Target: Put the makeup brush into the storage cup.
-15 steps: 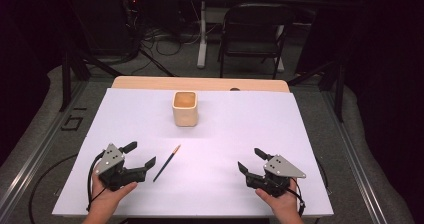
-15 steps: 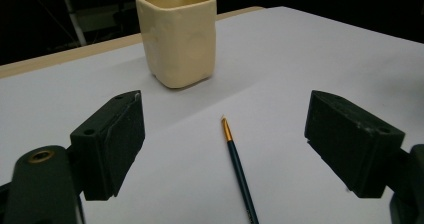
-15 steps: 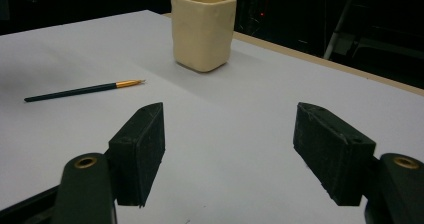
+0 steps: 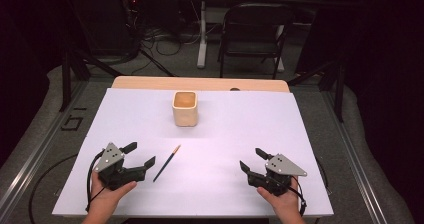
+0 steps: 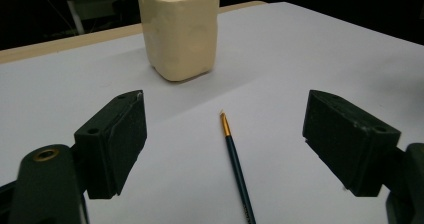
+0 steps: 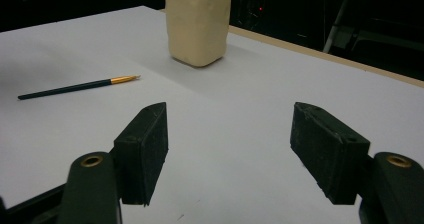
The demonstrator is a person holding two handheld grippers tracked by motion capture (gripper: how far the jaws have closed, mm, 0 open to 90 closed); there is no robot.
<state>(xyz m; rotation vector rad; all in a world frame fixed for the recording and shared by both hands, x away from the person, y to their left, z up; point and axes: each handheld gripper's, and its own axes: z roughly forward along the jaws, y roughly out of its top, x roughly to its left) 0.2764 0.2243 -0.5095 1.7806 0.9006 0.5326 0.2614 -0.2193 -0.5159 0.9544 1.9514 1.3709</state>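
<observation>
Lying between the spread left gripper (image 4: 141, 154) and spread right gripper (image 4: 252, 160), the paintbrush (image 4: 166, 163) points toward the cream cup (image 4: 185, 108).

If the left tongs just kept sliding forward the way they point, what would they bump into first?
Most likely the paintbrush, which lies on the white sheet between the open left tongs. Beyond it stands the cream cup, slightly to the side, though depth is hard to judge.

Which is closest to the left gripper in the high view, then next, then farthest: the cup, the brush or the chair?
From the left gripper:
1. Brush, just to its right on the white sheet.
2. Cup, farther up the table, mid-sheet.
3. Chair, on the floor beyond the table's far edge.
</observation>
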